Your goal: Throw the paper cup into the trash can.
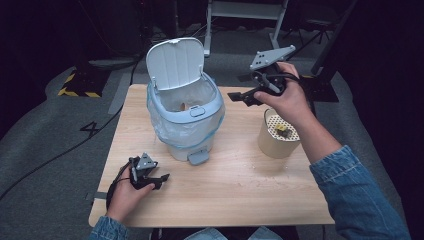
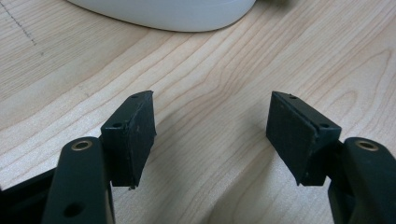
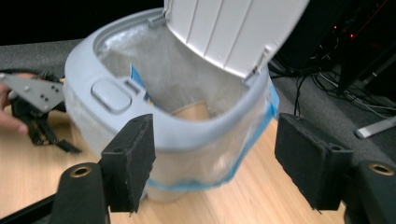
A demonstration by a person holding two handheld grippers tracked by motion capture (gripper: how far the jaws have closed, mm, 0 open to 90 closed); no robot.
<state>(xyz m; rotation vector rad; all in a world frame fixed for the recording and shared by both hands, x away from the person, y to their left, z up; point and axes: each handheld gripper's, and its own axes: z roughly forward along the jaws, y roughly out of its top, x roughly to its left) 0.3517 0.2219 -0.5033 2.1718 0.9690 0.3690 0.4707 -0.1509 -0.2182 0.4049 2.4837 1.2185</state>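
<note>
Between the two spread-jawed, empty grippers: one pedal bin, upright, lid raised, beyond the right gripper fingertips; one perforated-top cup beneath that hand; left gripper over bare table.

A pale wood tabletop stands on grey carpet in a dim room, its far reaches lost in darkness. Beyond the tabletop's far left corner, a dark stand base edged with yellow-and-black hazard tape sits on the floor. A black cable snakes across the carpet past a taped mark. Behind the far edge rises a white metal frame on legs
</note>
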